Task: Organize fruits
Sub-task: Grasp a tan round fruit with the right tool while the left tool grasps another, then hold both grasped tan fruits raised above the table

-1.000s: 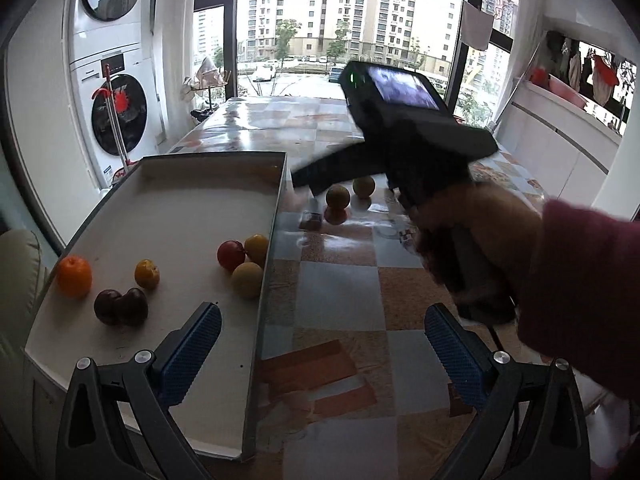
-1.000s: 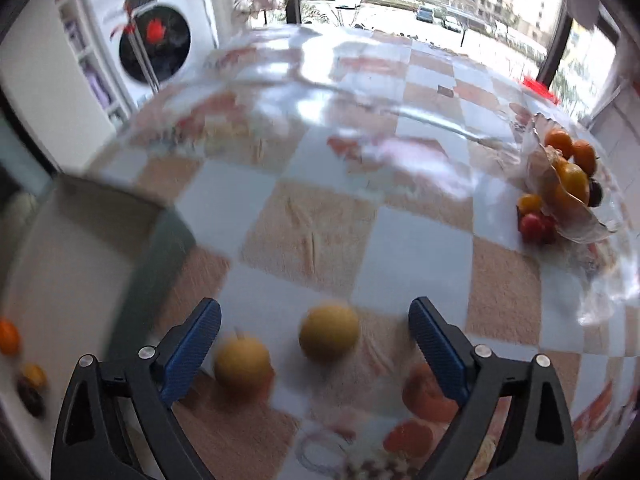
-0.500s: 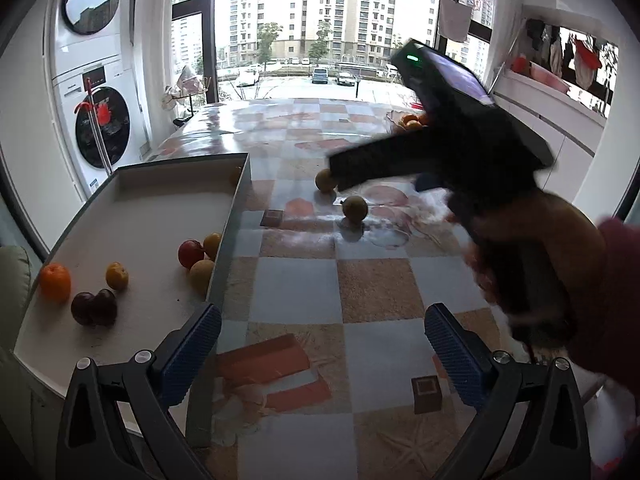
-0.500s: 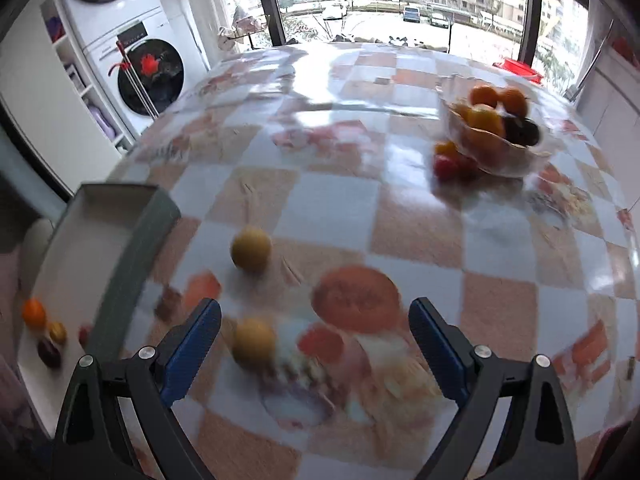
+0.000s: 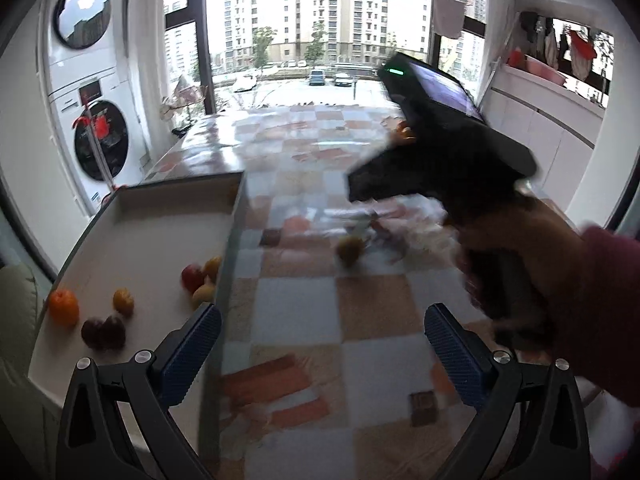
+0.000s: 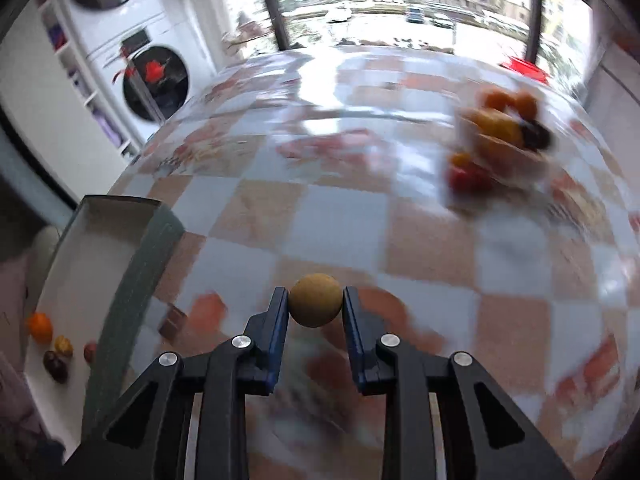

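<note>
Closing on a round yellow-brown fruit (image 6: 316,300), the right gripper (image 6: 316,304) has the fruit between its blue pads, which touch it on both sides; its jaws stand narrow. The checked table (image 6: 328,224) below and ahead of these jaws is blurred. Far ahead and to the right of them sits a clear bowl (image 6: 504,152) heaped with orange, yellow and dark fruit, with red fruit just beside its near edge. To the left of the jaws lies a shallow white tray (image 6: 120,248) with a grey-green rim; in its near end are an orange fruit (image 6: 40,326), a small yellow one and dark ones.

The left gripper (image 5: 320,352) has its jaws wide apart with nothing between them. They hang over the tray's right rim and the table. Ahead of the left finger, inside the tray (image 5: 160,240), a red fruit (image 5: 191,277) and two yellow ones lie against the rim; further left are an orange (image 5: 63,307), a small yellow fruit and two dark plums (image 5: 103,332). Ahead and between the jaws a single yellowish fruit (image 5: 349,249) rests on the table, blurred. To the right of the jaws, a hand (image 5: 520,264) in a dark red sleeve grips the black body of the other gripper.
</note>
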A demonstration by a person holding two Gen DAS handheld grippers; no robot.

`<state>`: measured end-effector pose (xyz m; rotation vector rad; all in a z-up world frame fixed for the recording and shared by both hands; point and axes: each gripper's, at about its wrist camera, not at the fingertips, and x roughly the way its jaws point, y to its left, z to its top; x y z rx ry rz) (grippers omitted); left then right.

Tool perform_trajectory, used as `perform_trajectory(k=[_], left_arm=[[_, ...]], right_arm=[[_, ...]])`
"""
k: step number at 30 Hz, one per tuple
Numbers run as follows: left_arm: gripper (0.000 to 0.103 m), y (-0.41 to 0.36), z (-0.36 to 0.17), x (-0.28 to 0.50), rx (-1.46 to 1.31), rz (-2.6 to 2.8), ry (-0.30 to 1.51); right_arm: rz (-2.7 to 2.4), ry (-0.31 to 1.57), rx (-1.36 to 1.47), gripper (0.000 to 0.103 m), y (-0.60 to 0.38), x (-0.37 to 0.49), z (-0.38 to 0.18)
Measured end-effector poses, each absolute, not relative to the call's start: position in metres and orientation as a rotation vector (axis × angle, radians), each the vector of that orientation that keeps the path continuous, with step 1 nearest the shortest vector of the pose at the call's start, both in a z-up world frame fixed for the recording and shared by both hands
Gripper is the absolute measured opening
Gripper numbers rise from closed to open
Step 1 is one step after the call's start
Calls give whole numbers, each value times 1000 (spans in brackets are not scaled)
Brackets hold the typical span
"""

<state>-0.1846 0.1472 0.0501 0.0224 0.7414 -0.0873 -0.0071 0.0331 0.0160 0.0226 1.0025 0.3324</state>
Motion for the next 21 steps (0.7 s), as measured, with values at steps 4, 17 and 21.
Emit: perform_trajectory(k=[4,17,21], left_arm=[[102,132,46,-158,27,-89,762],[68,125,-2,-60,12,58,948],[37,124,0,-67,-13,21,921]], right_arm=[[264,1001,79,30,-20,-40,12],[177,917,173,29,-88,-107,1],[180,886,204,29,-93,-110,-1]])
